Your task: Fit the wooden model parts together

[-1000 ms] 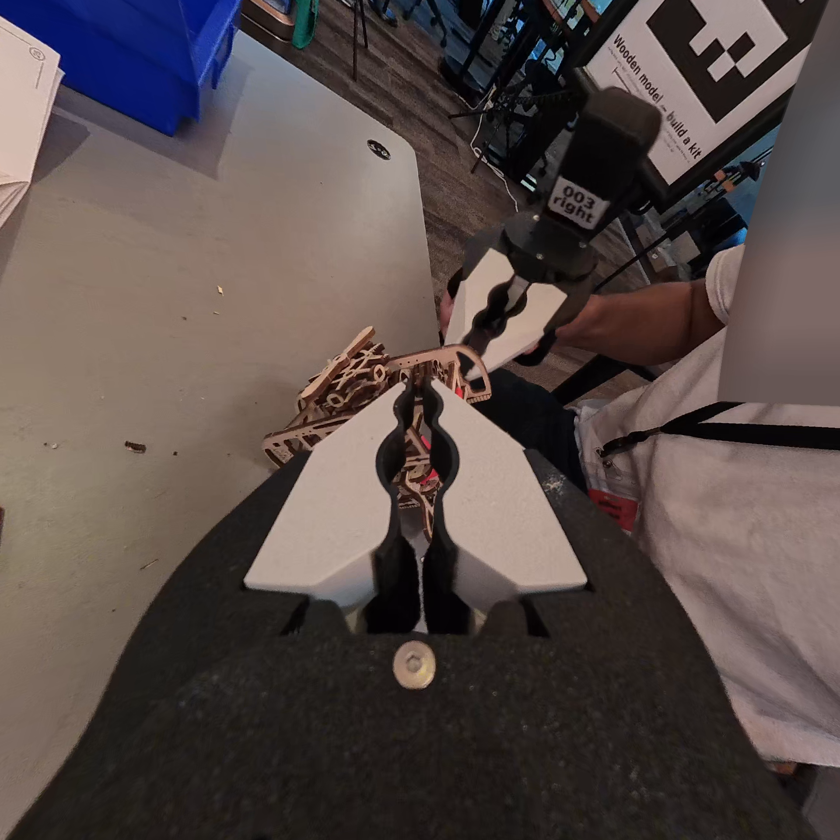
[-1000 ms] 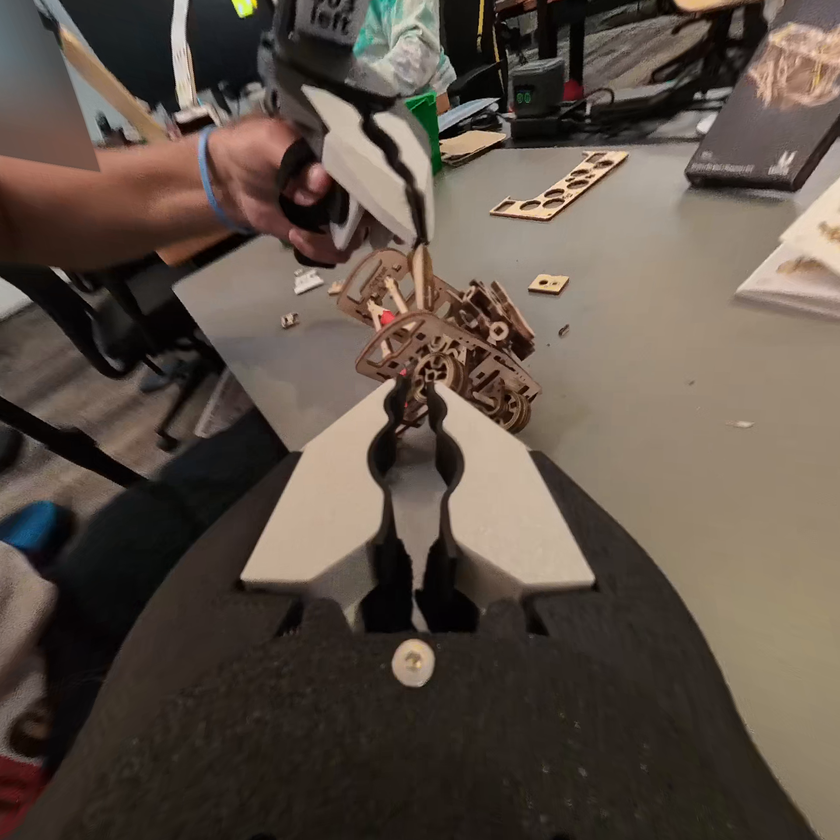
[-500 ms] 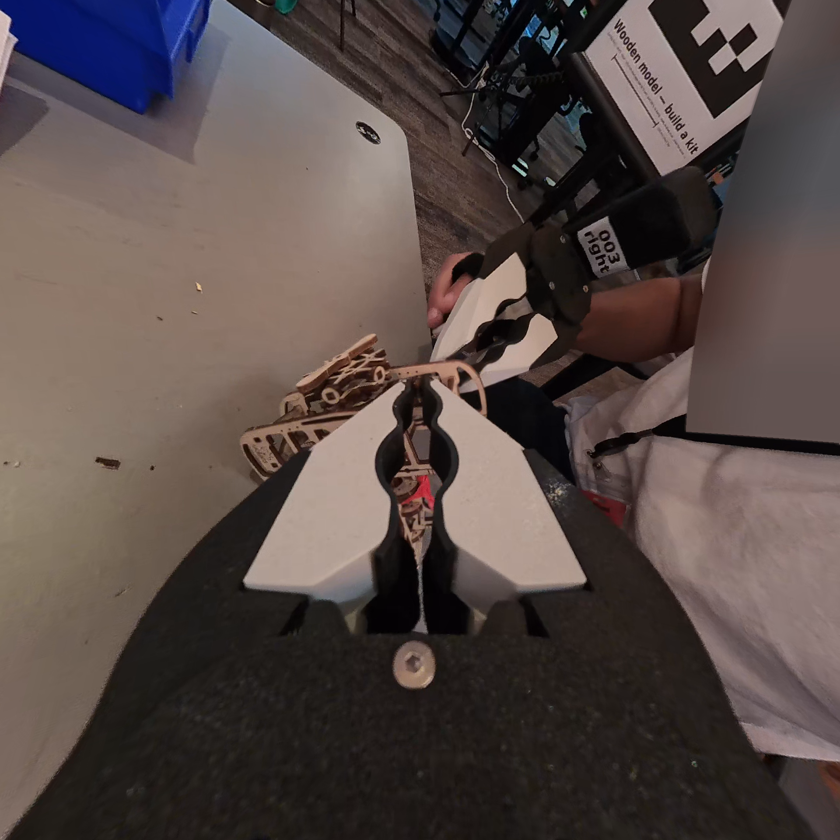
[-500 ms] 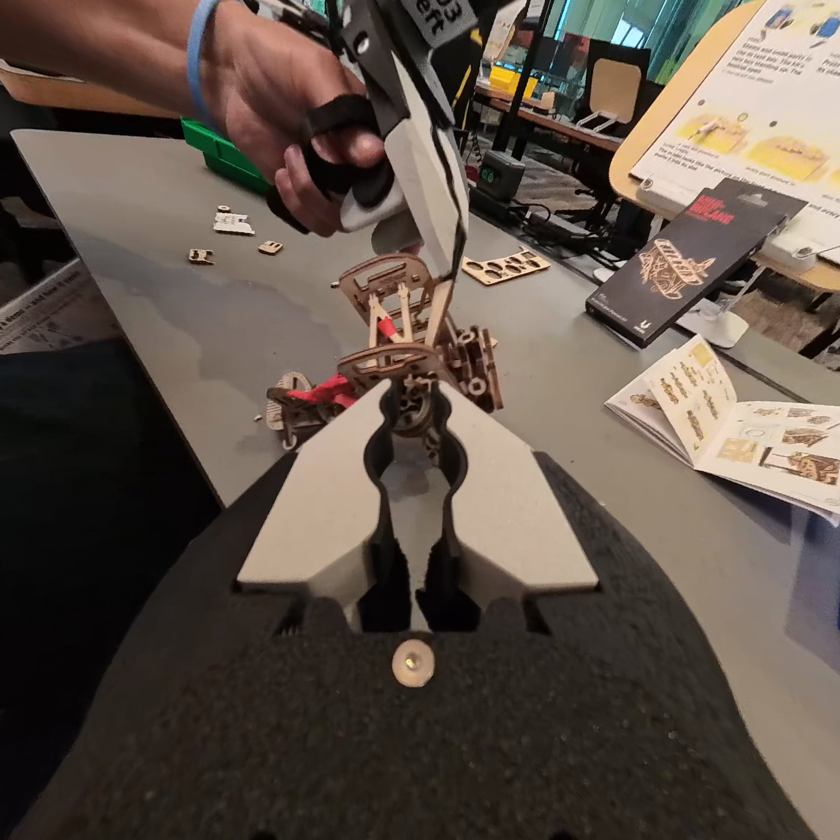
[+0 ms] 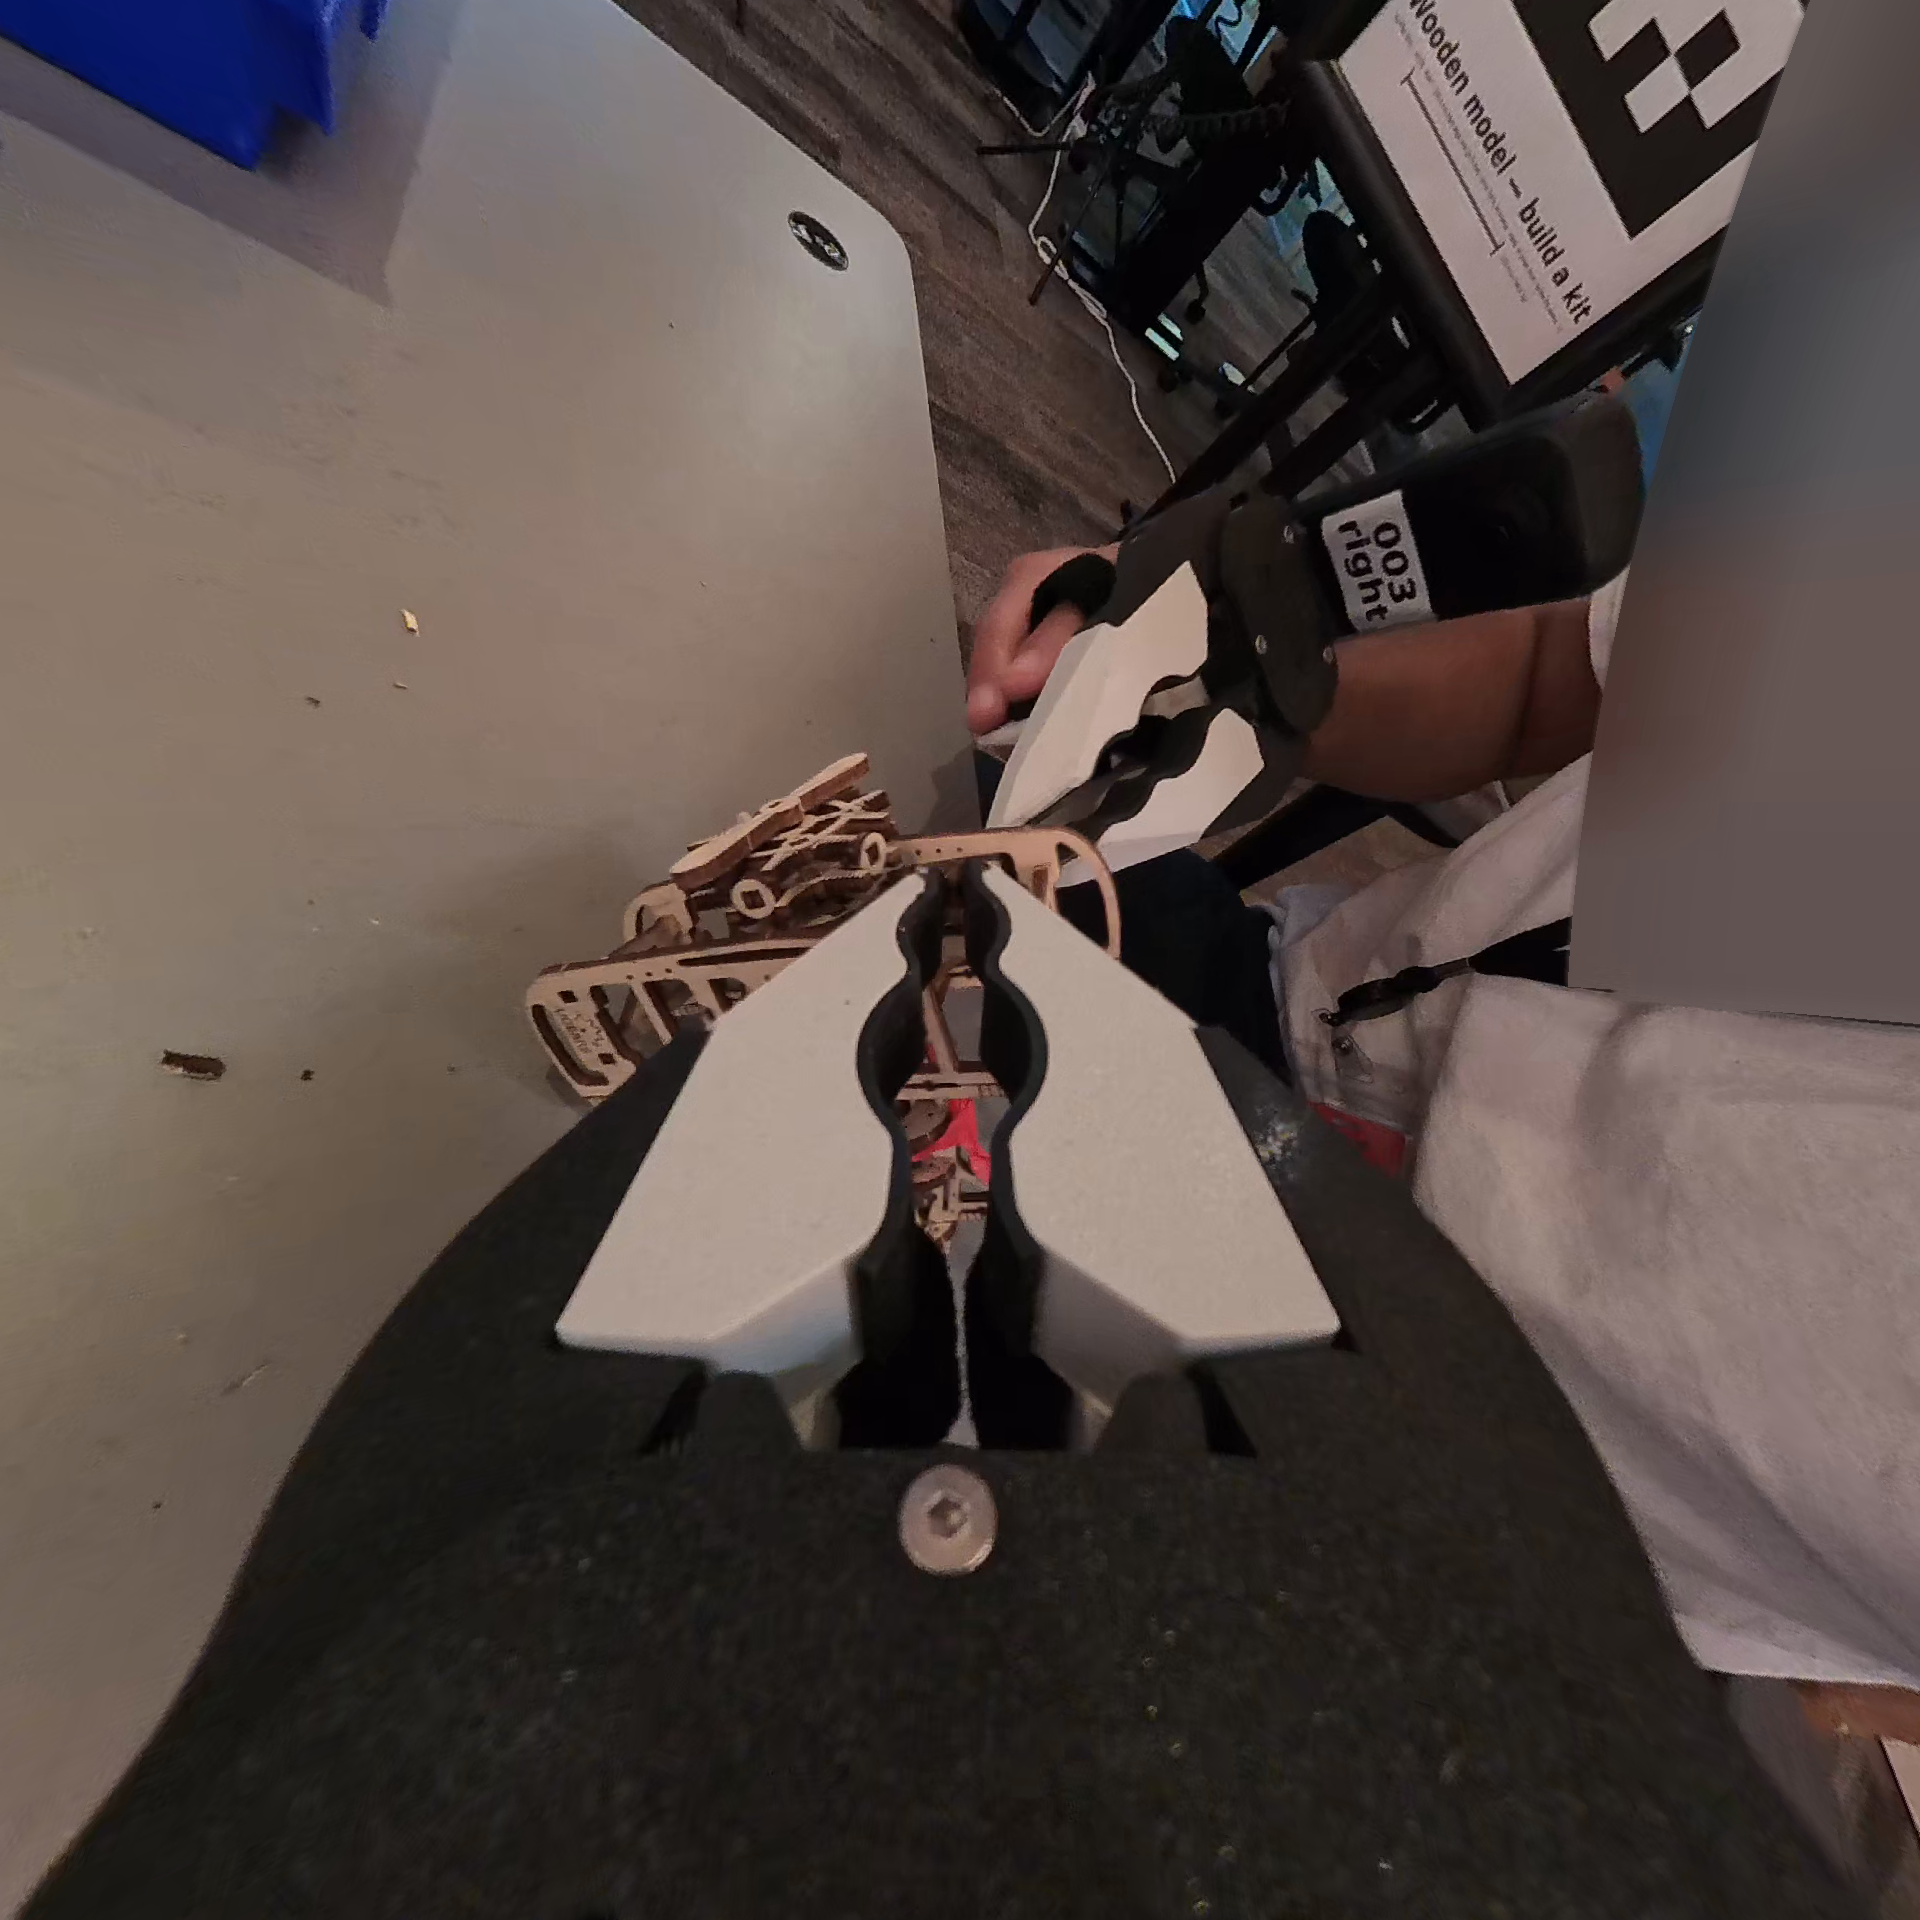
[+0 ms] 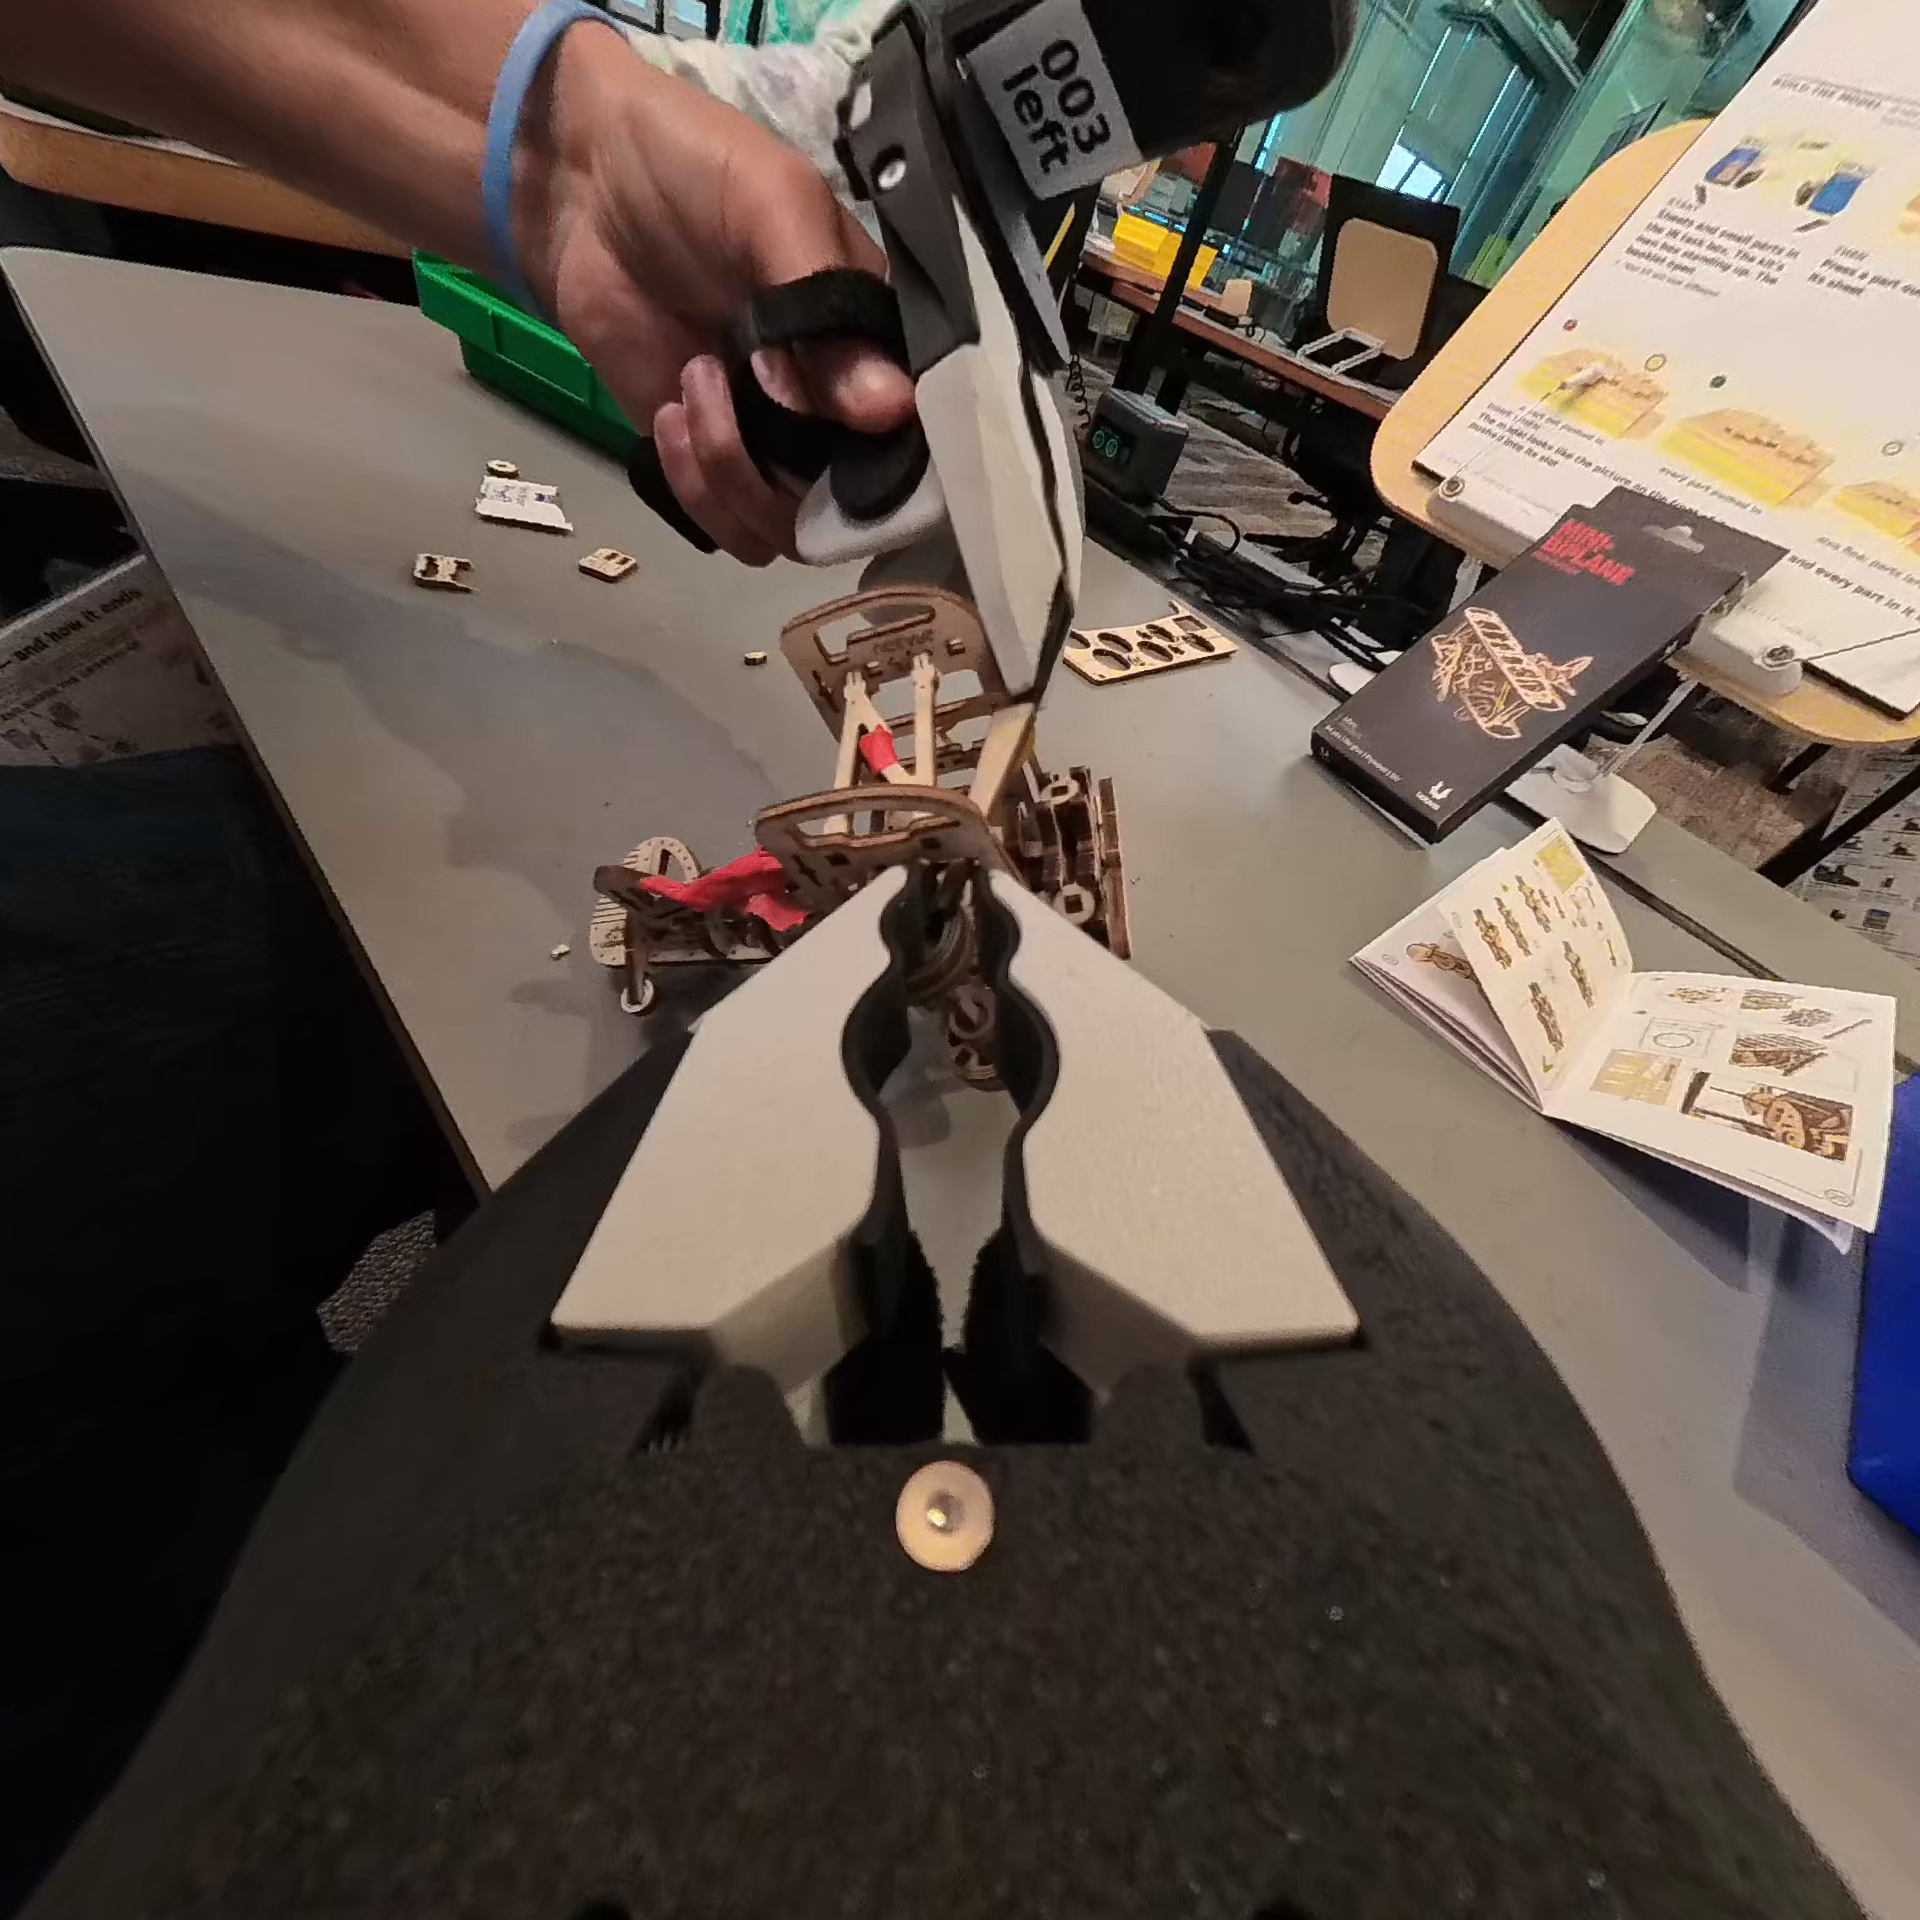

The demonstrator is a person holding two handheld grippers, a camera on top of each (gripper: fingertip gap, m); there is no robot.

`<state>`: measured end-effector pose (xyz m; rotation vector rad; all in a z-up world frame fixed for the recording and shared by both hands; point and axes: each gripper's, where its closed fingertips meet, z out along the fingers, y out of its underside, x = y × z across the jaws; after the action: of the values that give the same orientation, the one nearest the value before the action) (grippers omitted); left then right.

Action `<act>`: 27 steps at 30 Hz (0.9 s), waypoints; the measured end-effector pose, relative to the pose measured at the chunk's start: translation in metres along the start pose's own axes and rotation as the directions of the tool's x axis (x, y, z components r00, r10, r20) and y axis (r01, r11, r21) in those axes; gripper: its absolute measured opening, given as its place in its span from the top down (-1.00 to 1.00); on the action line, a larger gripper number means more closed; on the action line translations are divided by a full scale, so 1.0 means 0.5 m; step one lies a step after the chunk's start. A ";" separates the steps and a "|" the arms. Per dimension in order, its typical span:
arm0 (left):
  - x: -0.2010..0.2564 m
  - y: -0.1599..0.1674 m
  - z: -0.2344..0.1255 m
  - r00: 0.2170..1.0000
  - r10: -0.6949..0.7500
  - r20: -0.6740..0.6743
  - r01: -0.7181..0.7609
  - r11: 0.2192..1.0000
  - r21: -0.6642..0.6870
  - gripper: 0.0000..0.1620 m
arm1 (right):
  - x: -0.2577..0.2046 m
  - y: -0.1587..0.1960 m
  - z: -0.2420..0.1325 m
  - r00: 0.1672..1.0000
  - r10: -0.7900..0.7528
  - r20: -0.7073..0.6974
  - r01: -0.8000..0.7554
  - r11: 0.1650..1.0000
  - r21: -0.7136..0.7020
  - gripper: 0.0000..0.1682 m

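A wooden biplane model (image 5: 727, 935) with a red band (image 6: 727, 888) rests on the grey table (image 5: 416, 623), near its edge. My left gripper (image 5: 948, 883) comes down from above in the right wrist view (image 6: 1039, 675). It is shut on a thin upright wooden strut (image 6: 1003, 748) between the model's wings. My right gripper (image 6: 943, 883) is shut on the near end of the model (image 6: 883, 831), at the rounded wing tip. In the left wrist view it (image 5: 1049, 831) reaches in from the right, past the table edge.
An open instruction booklet (image 6: 1662, 1060), a black kit box (image 6: 1538, 665) and a punched wooden sheet (image 6: 1143, 649) lie to the right. Small loose pieces (image 6: 608, 563) and a green bin (image 6: 520, 343) are at the back left. A blue bin (image 5: 187, 73) stands far off. Some 4 cm of space lies between my two pairs of fingers.
My right gripper has swung lower and round towards the table edge, now pointing sideways at the wing tip. My left gripper has kept its hold on the strut.
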<state>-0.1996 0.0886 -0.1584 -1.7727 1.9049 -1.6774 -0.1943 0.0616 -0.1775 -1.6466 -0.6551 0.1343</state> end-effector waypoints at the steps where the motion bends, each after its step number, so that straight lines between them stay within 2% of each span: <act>1: 0.003 0.001 0.002 1.000 -0.001 -0.008 0.001 1.000 -0.002 1.00 | -0.001 0.001 0.001 1.000 0.002 0.002 -0.002 1.000 -0.004 0.92; 8: 0.006 0.002 0.004 1.000 0.007 -0.006 -0.007 1.000 -0.012 1.00 | -0.002 0.007 0.003 1.000 -0.027 -0.011 0.027 0.999 -0.029 0.97; 17: 0.013 0.005 0.005 0.996 0.081 0.027 -0.080 0.996 -0.028 1.00 | -0.008 0.003 0.000 1.000 0.025 0.012 -0.025 0.999 -0.033 0.95; 27: 0.024 0.008 0.010 0.929 0.357 0.097 -0.348 0.932 -0.101 1.00 | -0.027 0.000 -0.002 0.995 0.053 0.085 -0.050 0.998 -0.037 0.93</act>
<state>-0.2033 0.0756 -0.1564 -1.4019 2.1121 -1.3635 -0.2049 0.0540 -0.1807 -1.6993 -0.6834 0.2336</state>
